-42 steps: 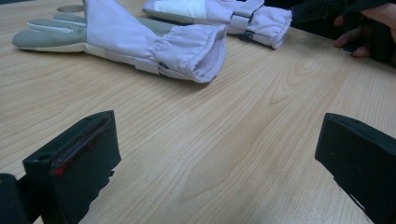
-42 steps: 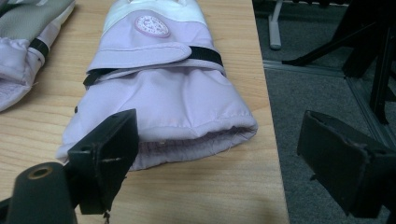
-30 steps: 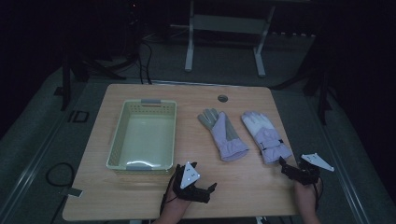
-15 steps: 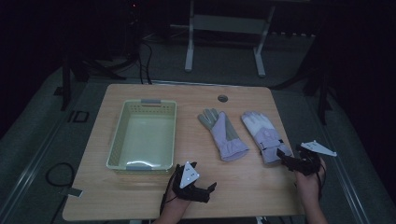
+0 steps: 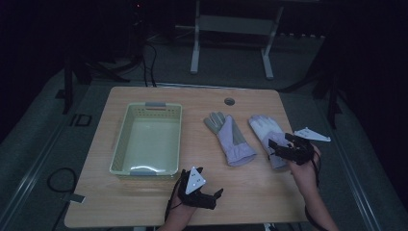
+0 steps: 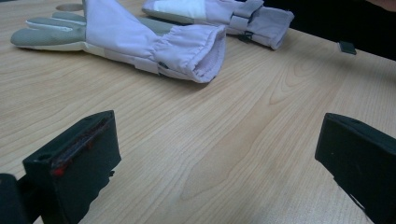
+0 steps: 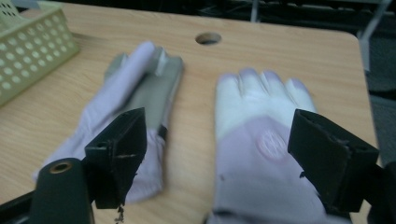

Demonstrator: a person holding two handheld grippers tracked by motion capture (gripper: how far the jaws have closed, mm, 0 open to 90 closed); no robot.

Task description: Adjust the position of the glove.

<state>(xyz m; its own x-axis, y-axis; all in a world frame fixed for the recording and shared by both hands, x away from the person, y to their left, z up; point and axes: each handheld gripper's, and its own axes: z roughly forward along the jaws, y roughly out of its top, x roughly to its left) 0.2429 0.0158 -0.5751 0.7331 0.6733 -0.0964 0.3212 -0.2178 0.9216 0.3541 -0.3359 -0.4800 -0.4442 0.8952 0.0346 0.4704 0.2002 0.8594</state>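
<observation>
Lilac padded fabric gloves, one palm-up [image 5: 230,139] and one beside it [image 5: 267,136], lie flat on the pale woodgrain table [image 5: 250,192]. Right gripper [image 5: 280,148] hovers spread over the right-hand glove's cuff. Left gripper [image 5: 217,192] rests released near the yellow perforated plastic basket [image 5: 123,139].

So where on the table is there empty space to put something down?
Bare wood lies between the yellow basket and the left glove, along the front edge between the left gripper and the right gripper, and at the far edge around the table hole. It is crowded where the right gripper hangs over the right glove.
</observation>
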